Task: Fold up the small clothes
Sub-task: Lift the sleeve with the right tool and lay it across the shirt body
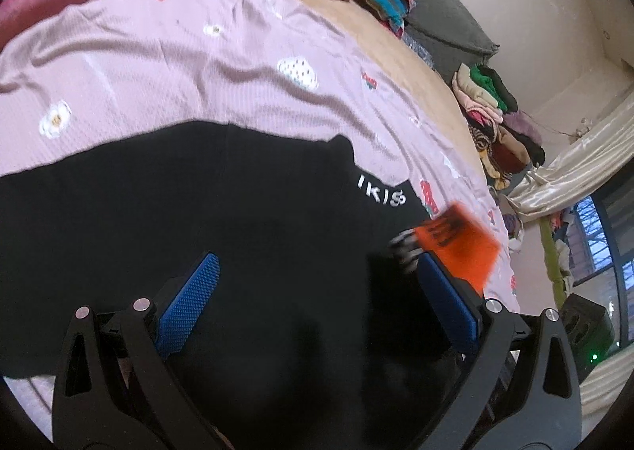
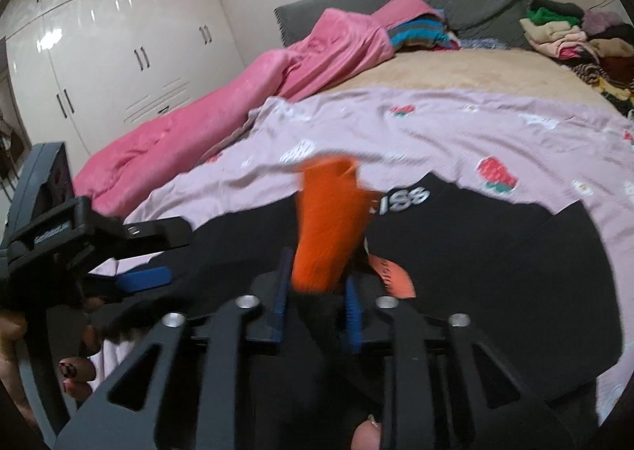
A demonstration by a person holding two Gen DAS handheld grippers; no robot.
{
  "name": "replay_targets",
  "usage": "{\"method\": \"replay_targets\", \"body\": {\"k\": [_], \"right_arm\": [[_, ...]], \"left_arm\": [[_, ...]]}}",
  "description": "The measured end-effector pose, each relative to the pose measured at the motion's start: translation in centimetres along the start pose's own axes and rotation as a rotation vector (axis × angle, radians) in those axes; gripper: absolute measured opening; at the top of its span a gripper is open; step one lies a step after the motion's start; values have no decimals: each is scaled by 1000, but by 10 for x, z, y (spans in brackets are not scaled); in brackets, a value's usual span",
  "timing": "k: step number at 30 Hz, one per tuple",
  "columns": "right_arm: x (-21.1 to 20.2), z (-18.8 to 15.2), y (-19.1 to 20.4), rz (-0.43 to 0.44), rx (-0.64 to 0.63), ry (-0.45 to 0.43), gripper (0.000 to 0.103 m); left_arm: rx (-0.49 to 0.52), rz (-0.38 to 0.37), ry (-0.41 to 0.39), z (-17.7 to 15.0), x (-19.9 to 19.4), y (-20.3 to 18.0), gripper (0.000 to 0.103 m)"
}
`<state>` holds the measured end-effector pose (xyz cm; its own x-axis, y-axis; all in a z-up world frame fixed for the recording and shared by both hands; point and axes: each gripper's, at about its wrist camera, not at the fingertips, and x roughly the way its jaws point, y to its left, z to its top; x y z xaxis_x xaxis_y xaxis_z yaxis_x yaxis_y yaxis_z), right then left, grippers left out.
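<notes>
Lying flat on the bed point(image 2: 455, 69), over a lilac printed sheet point(image 2: 436, 121), is one black garment point(image 1: 198, 212) with white lettering near its hem at about two o'clock in the left wrist view. It is looking soft, light and limp, so it is likely to sag and crease wherever it is lifted; taking it by a corner or hem edge with both tools should be keeping the fold straight. The left tool point(image 1: 315, 303) is hovering over the black cloth with its jaws standing wide and nothing between them. The right tool point(image 2: 315, 291) is carrying one orange fabric piece point(image 2: 329, 220), blurred, rising toward twelve o'clock between its narrowly set blue pads point(image 2: 279, 291); whether the pads are pressing it or only flanking it, I cannot tell. One pink quilt point(image 2: 237, 101) is bunching at ten o'clock, and a heap of mixed clothes point(image 2: 562, 30) is sitting at two o'clock, too jumbled for counting.
</notes>
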<state>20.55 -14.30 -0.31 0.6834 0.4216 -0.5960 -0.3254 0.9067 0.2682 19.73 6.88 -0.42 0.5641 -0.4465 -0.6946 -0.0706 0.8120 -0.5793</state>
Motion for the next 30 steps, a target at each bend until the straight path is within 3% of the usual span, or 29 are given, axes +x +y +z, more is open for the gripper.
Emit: {"method": "replay_targets", "body": {"k": [1,3,9,11,15,17,18,19,20,25,30], "right_arm": [[1,-2,3,11,-6,8,31],[3,-6,9,37,-26,34,54],[-17,-19,9,81,-17,63,63],[-26,-21,1,66,4,61,64],[-43,-23,-26,-4,64,44,66],[-51,-23,-38,-28,86,35,66],[-53,-23,-45,-43,98,30,66],[-56,-22,-51,-52,111,24,66],[-62,-22,-60,-65,131,13,66],[-86,-17,-95,-147,182,-44,66],[-101,-14,-120,-207,215,-86,66]], "left_arm": [[-3,-3,8,-1,3,2,94],[-11,-13,29,-4,10,3,94],[26,-9,82,-16,28,-4,93],[46,-10,101,-21,35,-8,88],[103,24,134,-31,52,-21,58],[125,40,146,-35,59,-27,50],[152,55,146,-37,62,-32,40],[175,64,143,-39,64,-37,21],[205,52,142,-41,65,-44,13],[307,29,63,-38,39,-71,10],[331,-1,-102,-26,-14,-84,9]]}}
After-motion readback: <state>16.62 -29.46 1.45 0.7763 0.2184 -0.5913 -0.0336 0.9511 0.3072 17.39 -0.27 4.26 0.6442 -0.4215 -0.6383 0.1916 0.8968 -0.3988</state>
